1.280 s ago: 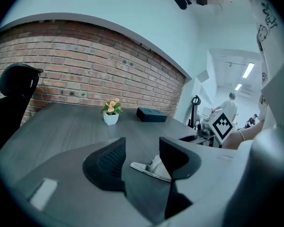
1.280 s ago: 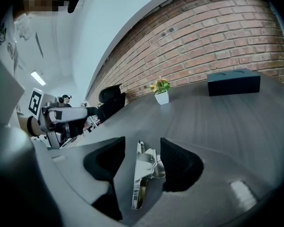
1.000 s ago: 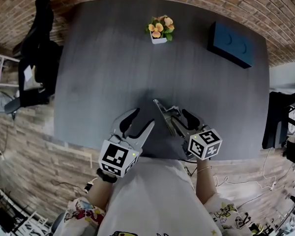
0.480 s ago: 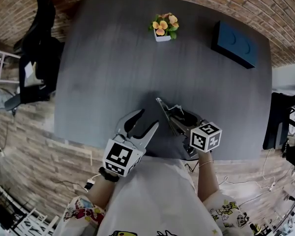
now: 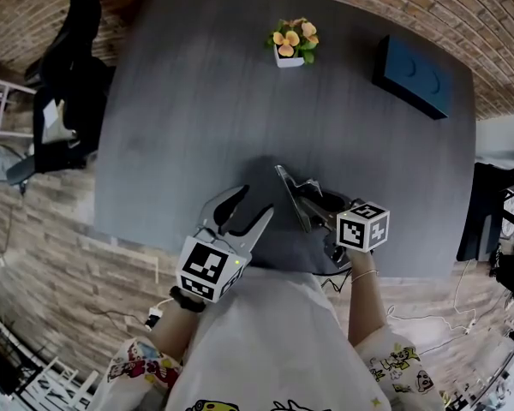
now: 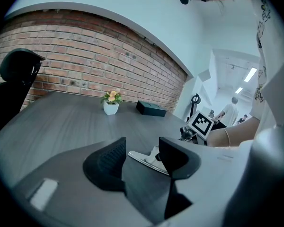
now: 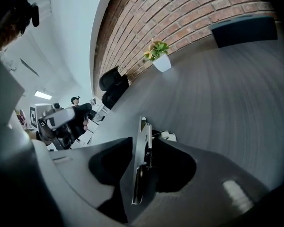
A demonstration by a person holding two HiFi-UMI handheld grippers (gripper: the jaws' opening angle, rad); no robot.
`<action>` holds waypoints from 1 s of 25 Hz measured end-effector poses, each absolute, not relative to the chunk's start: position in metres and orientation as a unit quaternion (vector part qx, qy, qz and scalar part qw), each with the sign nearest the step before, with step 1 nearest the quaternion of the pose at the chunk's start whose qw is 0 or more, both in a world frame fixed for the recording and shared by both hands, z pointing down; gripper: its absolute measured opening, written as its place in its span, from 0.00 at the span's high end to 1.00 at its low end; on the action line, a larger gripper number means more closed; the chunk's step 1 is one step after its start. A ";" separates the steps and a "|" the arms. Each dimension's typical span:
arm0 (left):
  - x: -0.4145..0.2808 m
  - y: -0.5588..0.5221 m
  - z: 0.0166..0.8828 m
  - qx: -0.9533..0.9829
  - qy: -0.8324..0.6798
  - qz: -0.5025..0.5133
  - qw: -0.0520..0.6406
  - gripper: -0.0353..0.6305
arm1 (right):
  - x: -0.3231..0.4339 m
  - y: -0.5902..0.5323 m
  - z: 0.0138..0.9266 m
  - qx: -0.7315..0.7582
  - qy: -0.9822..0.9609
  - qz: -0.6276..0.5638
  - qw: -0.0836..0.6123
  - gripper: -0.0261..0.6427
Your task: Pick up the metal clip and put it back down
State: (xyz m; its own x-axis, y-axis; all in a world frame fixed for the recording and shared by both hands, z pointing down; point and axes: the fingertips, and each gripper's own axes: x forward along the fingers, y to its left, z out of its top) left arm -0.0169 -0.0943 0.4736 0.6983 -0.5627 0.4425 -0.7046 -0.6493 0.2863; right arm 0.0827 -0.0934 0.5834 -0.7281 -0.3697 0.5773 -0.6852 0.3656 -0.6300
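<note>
— What takes up the most room?

— A dark grey worktop (image 5: 197, 84) fills the middle, with brick along its far side. A black chair (image 5: 68, 50) stands off its far left corner.

— And on the worktop itself?

— A dark blue box (image 5: 414, 75) lies at the far right, well apart from everything else.

— The two tools?

— Both are at the near edge, just beside each other. The left hand-held gripper (image 6: 141, 145) sits left of centre with its jaws spread and nothing between them. The right hand-held gripper (image 7: 142, 145) is right of it. Its jaws have just been closing and now pinch the metal clip (image 5: 288, 187) from both sides.

— Anything smaller?

— A small white pot of orange flowers (image 5: 293, 43) stands at the far side, a little right of centre and left of the box.

— Where exactly is the clip?

— Near the worktop's near edge, right of centre. It stands on edge between the right jaws, and its shiny plate reaches out past their tips toward the far side. It sits low over the surface; I cannot tell whether it touches. The left gripper view shows it through the open jaws, close by on the right.
</note>
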 end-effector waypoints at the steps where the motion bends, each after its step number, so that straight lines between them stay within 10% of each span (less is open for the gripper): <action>1: -0.018 -0.094 0.474 0.894 -0.355 0.159 0.224 0.62 | 0.083 -0.094 0.586 0.326 -0.805 0.461 0.182 0.78; 25: -0.039 -0.096 0.467 0.885 -0.388 0.144 0.214 0.62 | 0.076 -0.082 0.576 0.299 -0.795 0.496 0.180 0.82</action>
